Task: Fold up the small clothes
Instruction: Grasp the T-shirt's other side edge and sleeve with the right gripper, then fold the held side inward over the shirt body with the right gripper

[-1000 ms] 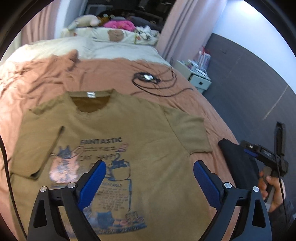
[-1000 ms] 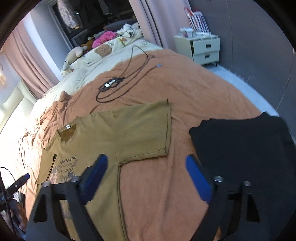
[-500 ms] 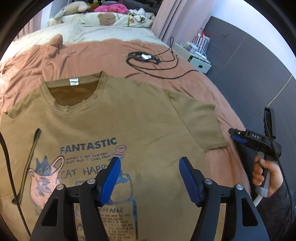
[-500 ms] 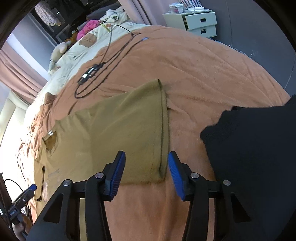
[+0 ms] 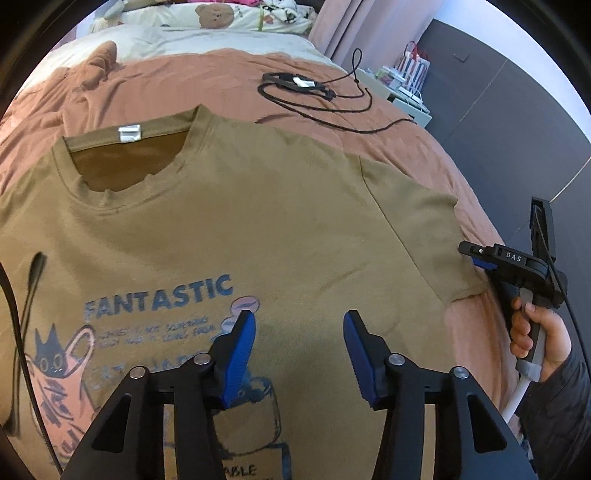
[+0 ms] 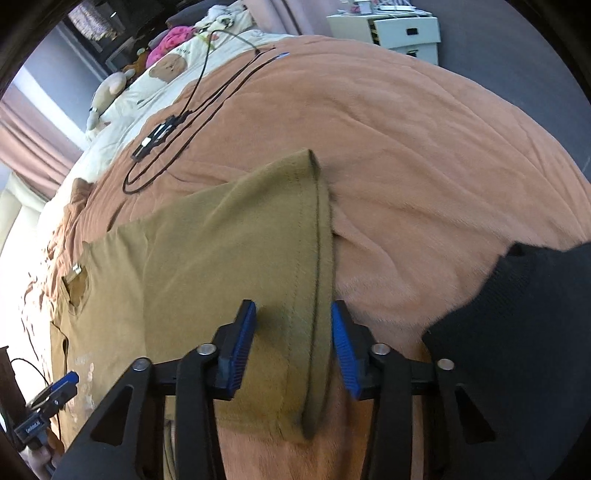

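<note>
An olive shirt [image 5: 266, 221] lies front-up and spread flat on the bed [image 5: 207, 81], its collar and white neck label toward 12 o'clock in the left wrist view and its blue "FANTASTIC" print with a cat drawing toward 7 o'clock. The left gripper [image 5: 299, 332] hangs over the chest of the shirt, just right of the print, with its blue pads spread apart and nothing between them. At 3 o'clock in that view the right gripper [image 5: 487, 258] sits at the outer edge of the shirt's sleeve [image 5: 424, 229], held in the person's hand [image 5: 535, 336]. In the right wrist view the right gripper [image 6: 293, 325] is low over that sleeve [image 6: 258, 258], jaws apart, with the hemmed sleeve edge lying between the two pads; whether either pad touches the cloth cannot be told. A black garment [image 6: 524, 332] lies on the blanket at 4 o'clock there, near the sleeve but apart from it. A black cable [image 6: 166, 140] with a small box is looped on the blanket toward 11 o'clock, beyond the shirt. A white drawer unit [image 6: 399, 29] stands past the bed at 1 o'clock, and pillows and soft toys [image 6: 166, 55] are piled at the bed's far end.
</note>
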Action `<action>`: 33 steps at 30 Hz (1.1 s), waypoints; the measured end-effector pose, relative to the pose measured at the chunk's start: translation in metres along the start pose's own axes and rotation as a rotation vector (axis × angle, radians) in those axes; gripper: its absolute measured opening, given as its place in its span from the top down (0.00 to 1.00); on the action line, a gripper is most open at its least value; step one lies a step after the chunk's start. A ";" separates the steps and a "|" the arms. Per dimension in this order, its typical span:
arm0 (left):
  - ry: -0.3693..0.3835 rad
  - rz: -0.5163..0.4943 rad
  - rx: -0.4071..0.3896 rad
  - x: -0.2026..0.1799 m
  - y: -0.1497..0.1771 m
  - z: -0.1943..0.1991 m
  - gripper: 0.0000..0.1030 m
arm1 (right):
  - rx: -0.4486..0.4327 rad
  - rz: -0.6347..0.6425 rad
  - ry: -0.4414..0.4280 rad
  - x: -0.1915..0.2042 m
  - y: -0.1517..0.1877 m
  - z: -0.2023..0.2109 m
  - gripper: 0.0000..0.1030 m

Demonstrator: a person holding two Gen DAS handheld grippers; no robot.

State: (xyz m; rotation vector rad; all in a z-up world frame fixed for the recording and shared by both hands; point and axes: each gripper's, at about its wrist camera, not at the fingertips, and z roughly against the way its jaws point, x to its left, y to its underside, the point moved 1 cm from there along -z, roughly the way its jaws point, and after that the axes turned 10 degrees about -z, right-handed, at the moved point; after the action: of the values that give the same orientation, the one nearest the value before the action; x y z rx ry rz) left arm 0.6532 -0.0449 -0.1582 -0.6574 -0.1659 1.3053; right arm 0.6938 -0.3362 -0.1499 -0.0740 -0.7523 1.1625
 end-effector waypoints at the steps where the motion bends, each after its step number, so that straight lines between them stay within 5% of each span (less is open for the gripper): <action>1: 0.005 -0.001 0.001 -0.001 -0.002 -0.003 0.55 | 0.002 0.002 0.004 -0.001 -0.002 -0.002 0.76; 4: 0.030 -0.006 0.003 -0.008 -0.009 -0.012 0.63 | 0.013 -0.012 -0.014 -0.002 -0.008 -0.001 0.95; 6: 0.052 -0.012 0.003 -0.017 -0.017 -0.020 0.72 | 0.001 -0.003 -0.027 0.002 -0.010 0.005 0.98; 14: 0.143 0.001 0.012 -0.049 -0.033 -0.046 0.86 | -0.046 0.046 -0.083 0.025 -0.007 0.040 1.00; 33: 0.234 0.036 0.083 -0.089 -0.038 -0.094 0.89 | -0.057 0.136 -0.204 0.080 0.014 0.084 1.00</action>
State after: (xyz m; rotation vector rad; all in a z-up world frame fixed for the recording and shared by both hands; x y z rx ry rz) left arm 0.7037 -0.1655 -0.1922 -0.7390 0.0901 1.2519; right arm 0.6498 -0.2896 -0.0523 -0.0552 -0.9728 1.2912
